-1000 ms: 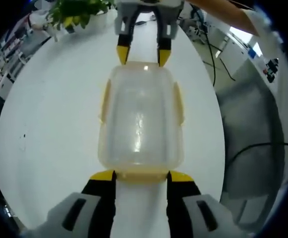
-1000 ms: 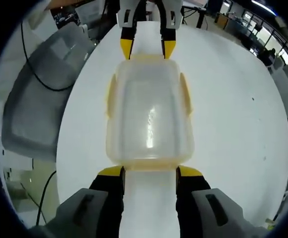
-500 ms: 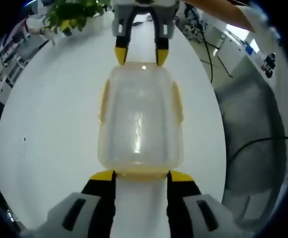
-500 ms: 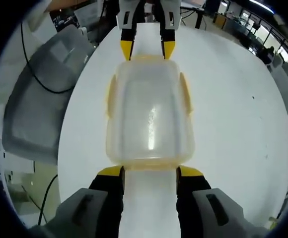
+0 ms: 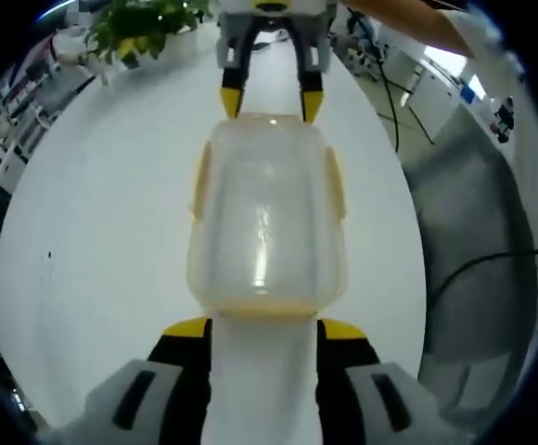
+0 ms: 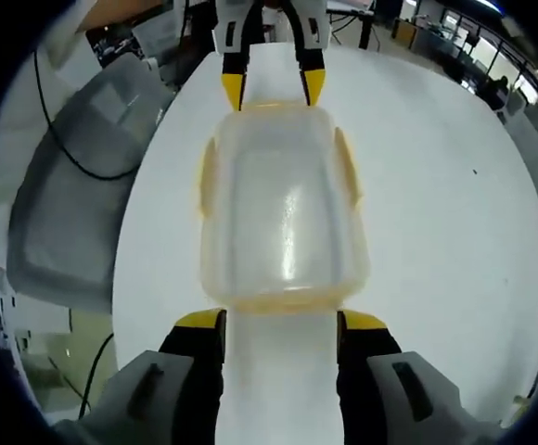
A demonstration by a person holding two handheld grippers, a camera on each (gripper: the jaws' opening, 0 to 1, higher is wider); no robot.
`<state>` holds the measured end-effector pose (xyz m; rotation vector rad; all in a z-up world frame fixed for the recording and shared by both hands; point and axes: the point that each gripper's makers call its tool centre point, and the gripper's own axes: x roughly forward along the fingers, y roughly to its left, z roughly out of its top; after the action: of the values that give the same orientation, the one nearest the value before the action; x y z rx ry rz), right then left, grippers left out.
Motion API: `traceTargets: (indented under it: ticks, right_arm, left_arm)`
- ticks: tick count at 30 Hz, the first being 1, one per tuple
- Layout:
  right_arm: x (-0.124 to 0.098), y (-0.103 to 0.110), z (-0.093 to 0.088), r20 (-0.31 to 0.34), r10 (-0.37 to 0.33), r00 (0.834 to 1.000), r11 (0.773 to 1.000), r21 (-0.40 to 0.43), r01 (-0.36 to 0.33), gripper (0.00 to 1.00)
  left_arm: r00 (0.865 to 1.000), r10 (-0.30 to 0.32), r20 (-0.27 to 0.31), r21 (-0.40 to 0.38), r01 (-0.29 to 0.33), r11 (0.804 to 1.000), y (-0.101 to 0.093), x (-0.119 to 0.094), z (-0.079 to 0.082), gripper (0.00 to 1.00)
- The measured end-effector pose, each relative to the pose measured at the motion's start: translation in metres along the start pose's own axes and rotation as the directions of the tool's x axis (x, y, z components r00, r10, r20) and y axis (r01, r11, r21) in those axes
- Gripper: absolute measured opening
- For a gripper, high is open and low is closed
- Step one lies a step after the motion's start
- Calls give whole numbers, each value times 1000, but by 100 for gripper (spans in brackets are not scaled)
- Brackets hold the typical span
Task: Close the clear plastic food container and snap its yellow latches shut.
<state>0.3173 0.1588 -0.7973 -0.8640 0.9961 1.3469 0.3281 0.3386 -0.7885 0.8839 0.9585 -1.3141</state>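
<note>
I see a white round table [image 5: 93, 232] carrying everything here; in the right gripper view its white top [image 6: 436, 213] spreads wide to the edge. Directly on it sits the clear plastic food container [image 5: 267, 218], lid on, near the middle of the tabletop, with yellow latches [image 5: 198, 181] lying along its long sides. In the right gripper view I see the same container [image 6: 283, 209] resting flat on the white surface. At the table's far edge in the left gripper view stands a leafy green plant [image 5: 144, 20]; I cannot tell whether it rests on the table or just behind it. A small dark speck [image 5: 48, 254] marks the tabletop.
</note>
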Motion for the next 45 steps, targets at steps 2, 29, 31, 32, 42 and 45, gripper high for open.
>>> traceTargets:
  ticks: [2, 29, 31, 32, 42, 45]
  right_arm:
    - [-2, -2, -6, -2, -12, 1000, 997, 71, 12, 45]
    - [-39, -25, 9, 339, -177, 924, 575, 798, -183, 48]
    - [-39, -20, 19, 393, -159, 906, 518, 814, -262, 48]
    - [-39, -16, 23, 417, -146, 897, 498, 814, -297, 47]
    - [-24, -6, 34, 433, -75, 898, 426, 828, -364, 42]
    - [-22, -7, 37, 429, -67, 901, 427, 828, -362, 40]
  left_arm:
    - [1000, 8, 17, -42, -7, 999, 2, -4, -1, 39]
    - [939, 103, 327, -923, 295, 247, 7, -26, 9, 31]
    - [927, 100, 362, -920, 338, 196, 6, -25, 15, 31]
    - [924, 104, 368, -920, 345, 188, 7, -25, 17, 31]
    - [946, 48, 321, -937, 309, 165, 0, -12, 12, 27]
    - [947, 45, 317, -937, 305, 172, -1, -10, 13, 25]
